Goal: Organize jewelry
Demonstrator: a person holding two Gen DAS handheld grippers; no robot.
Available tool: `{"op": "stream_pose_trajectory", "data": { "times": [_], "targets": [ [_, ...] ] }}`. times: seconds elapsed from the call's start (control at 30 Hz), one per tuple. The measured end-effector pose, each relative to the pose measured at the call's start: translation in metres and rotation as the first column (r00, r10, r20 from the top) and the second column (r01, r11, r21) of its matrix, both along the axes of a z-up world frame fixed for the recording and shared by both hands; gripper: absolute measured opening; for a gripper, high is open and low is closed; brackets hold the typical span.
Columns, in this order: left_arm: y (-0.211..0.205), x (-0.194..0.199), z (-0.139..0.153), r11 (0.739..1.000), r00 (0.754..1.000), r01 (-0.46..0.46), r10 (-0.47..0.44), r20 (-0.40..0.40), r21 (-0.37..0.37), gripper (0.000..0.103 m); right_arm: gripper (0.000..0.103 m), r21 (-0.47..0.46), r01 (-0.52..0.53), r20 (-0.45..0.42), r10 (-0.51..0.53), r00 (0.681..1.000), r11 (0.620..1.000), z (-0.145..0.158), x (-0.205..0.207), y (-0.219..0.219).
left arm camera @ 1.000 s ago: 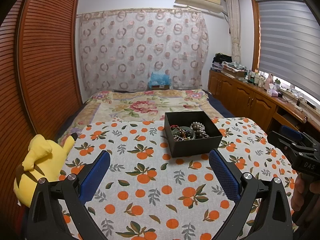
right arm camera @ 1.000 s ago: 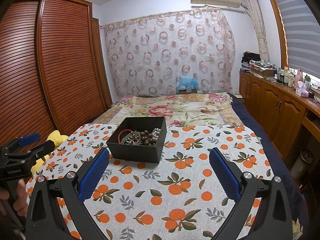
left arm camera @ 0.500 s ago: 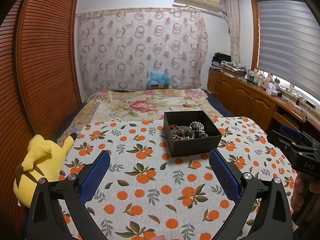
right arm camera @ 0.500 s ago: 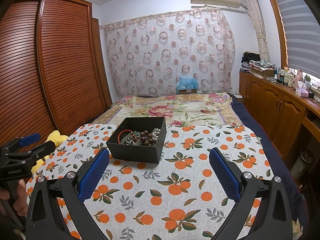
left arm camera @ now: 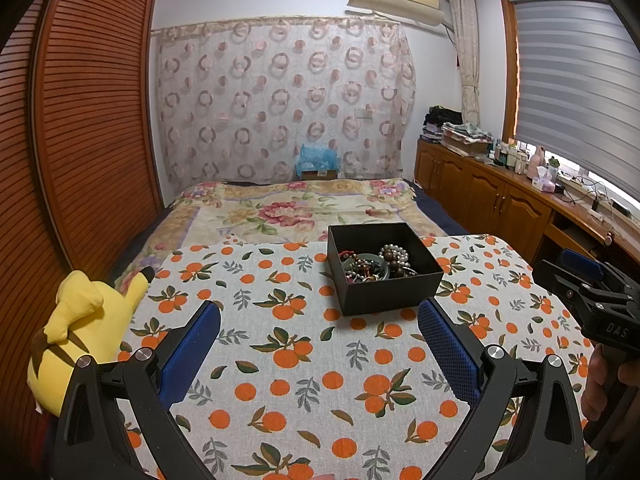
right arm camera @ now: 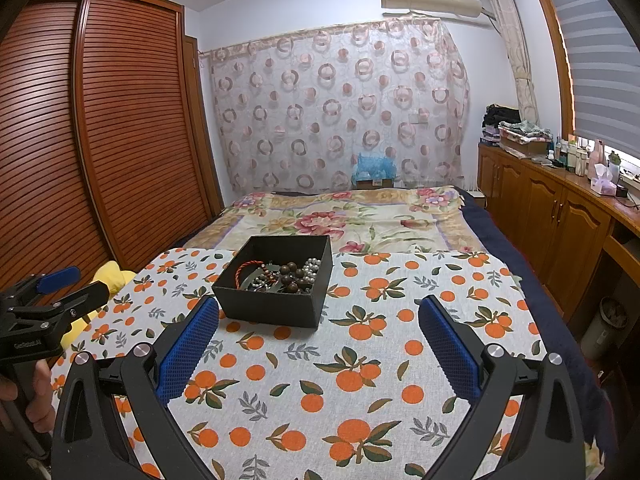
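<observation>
- Black card box sits on our orange-print cloth, which is spread over the near end of the bed.
- We see a tangle of jewelry inside the box: white pearl beads, dark wooden beads, and a red braided cord along the box's left side in our right view.
- We cannot tell the single pieces apart beyond that; they lie heaped together.
- Our left gripper hovers over the cloth, its blue-padded fingers wide apart with nothing between them.
- From our left view the box lies ahead and a little right of centre, near the right finger's tip but not touching it.
- Our right gripper is likewise spread wide, its blue fingers holding nothing.
- From our right view the box lies ahead and left of centre, its near wall just beyond the left finger's tip.
- Each gripper shows in the other's camera, off to the side of the cloth, well apart from the box.
- We see a yellow plush toy at the cloth's left edge, partly against the slatted wooden wardrobe.
- Beyond the cloth, a floral bedspread covers the rest of the bed.
- Along the right wall runs a wooden cabinet with bottles and folded clothes on top.
</observation>
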State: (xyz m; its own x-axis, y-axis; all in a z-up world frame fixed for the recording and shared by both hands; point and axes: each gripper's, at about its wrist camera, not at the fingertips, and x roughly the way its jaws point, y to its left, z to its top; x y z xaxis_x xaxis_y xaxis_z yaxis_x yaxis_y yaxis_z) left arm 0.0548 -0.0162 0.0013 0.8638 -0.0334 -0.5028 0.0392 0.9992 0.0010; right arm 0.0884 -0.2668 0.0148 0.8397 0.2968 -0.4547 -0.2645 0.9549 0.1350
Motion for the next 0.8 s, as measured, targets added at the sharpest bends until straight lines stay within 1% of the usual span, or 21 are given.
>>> {"op": "stream_pose_trajectory", "data": {
  "times": [0.8],
  "targets": [
    [0.0001, 0.0001, -0.0005, 1.0, 1.0, -0.002, 0.002, 0.004, -0.004, 0.095, 0.1, 0.002, -0.002, 0.0, 0.002, 1.0, 1.0, -0.0004, -0.0003, 0.0]
  ]
}}
